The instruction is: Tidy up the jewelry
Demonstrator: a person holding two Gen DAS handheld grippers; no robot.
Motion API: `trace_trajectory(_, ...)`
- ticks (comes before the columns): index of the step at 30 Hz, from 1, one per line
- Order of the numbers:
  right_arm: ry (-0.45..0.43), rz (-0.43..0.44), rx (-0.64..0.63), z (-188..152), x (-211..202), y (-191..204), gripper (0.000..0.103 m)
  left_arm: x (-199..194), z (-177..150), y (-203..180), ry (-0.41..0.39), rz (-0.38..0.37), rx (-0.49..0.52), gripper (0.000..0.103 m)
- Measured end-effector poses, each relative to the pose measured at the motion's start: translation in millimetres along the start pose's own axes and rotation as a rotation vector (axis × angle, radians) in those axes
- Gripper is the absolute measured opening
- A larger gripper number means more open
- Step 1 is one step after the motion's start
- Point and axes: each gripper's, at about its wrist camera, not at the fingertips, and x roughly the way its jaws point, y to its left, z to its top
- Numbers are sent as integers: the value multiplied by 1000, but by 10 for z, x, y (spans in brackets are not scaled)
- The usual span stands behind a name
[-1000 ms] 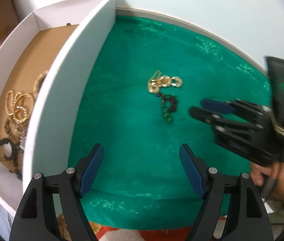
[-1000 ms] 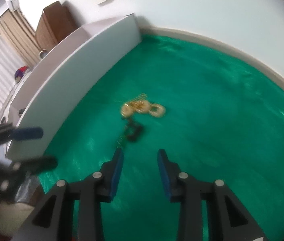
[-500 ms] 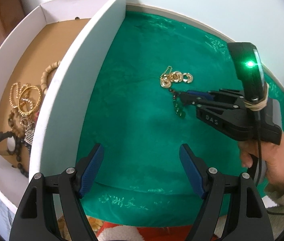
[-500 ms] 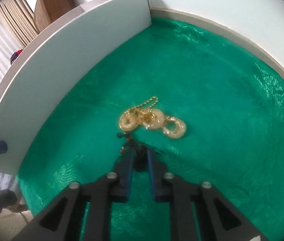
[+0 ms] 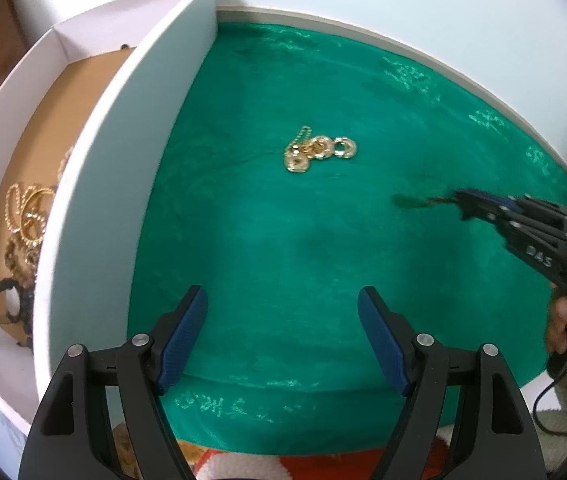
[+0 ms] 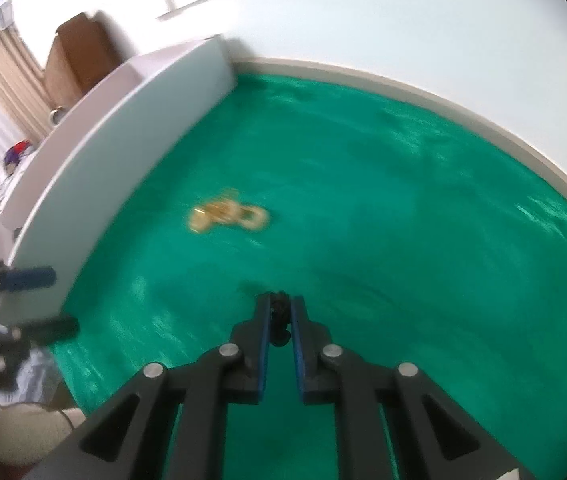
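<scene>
- The right gripper (image 6: 281,312) was pressed together on a dark beaded strand (image 6: 280,320), pinched between its blue pads; in the left wrist view the strand (image 5: 415,201) trailed blurred from the tips above the green cloth (image 5: 283,248).
- The left gripper (image 5: 281,316) stood spread wide with nothing between its fingers.
- The gold chain with rings (image 5: 317,150) lay on the cloth, apart from both grippers.
- The white box (image 5: 95,184) beside the cloth held other jewelry (image 5: 27,220).
</scene>
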Motion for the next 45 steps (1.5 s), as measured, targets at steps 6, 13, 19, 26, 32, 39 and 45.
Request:
trace_trajectory(6, 48, -31, 135, -302, -88, -445, 17, 17, -2, -120, -11, -19, 19, 88)
trace_trajectory(13, 19, -95, 160, -485, -278, -443, 42, -78, -72, -282, -132, 31, 83, 92)
trace_trajectory(19, -1, -128, 141, -532, -371, -319, 46, -59, -88, -448, -116, 8, 155, 92)
trace_trajectory(26, -38, -146, 108, -484, -464, -222, 46, -16, -92, -533, -89, 95, 224, 97)
trace_trajectory(32, -54, -151, 102, -439, -484, -187, 46, -45, -73, -471, -112, 99, 213, 97)
trace_trajectory(39, -69, -162, 101, -437, -519, -170, 46, -15, -29, -465, -107, 95, 217, 97)
trace_trajectory(45, -74, -174, 116, -462, -562, -212, 46, -5, -10, -510, -114, 87, 239, 97)
